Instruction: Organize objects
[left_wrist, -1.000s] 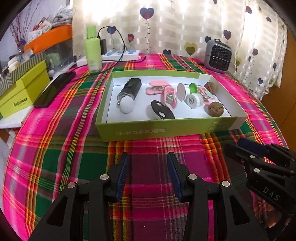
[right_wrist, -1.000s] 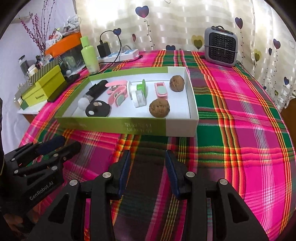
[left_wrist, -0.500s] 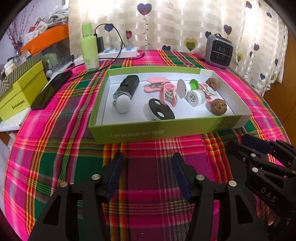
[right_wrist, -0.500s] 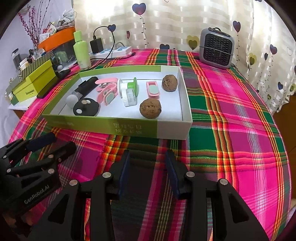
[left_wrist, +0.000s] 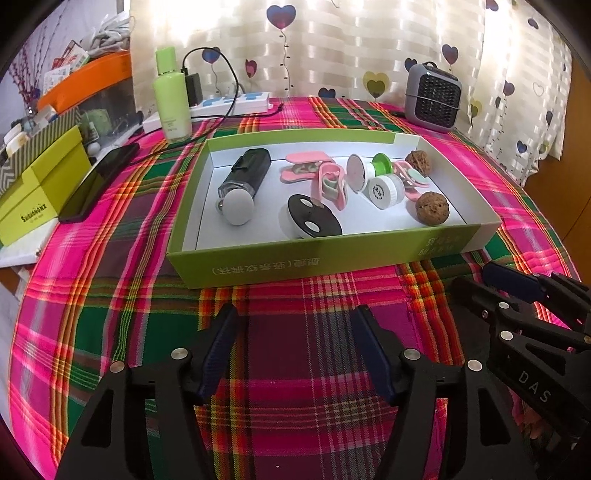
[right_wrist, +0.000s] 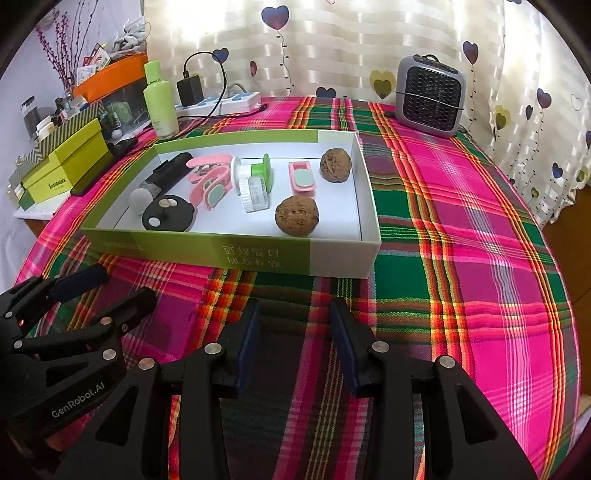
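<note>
A green and white box (left_wrist: 258, 266) (right_wrist: 332, 258) lies on the plaid tablecloth. It holds two walnuts (left_wrist: 432, 207) (right_wrist: 296, 220), pink clips (left_wrist: 330, 182) (right_wrist: 302, 178), a black disc (left_wrist: 312, 220) (right_wrist: 168, 218), a white and green spool (left_wrist: 382, 190) (right_wrist: 255, 192) and a dark bottle with a white ball tip (left_wrist: 242, 181) (right_wrist: 162, 179). My left gripper (left_wrist: 295, 317) is open and empty, in front of the box. My right gripper (right_wrist: 293, 314) is open and empty, in front of the box's right part. Each gripper shows in the other's view.
A grey heater (left_wrist: 432, 98) (right_wrist: 430, 94) stands at the back right. A green bottle (left_wrist: 171, 96), a power strip with charger (left_wrist: 229, 103), a black phone (left_wrist: 98, 181) and a lime box (left_wrist: 37, 192) are at the left. A heart curtain hangs behind.
My left gripper's fingers have spread wider and the view has drawn slightly closer to the box. The right gripper has lifted a little. Nothing in the box moved.
</note>
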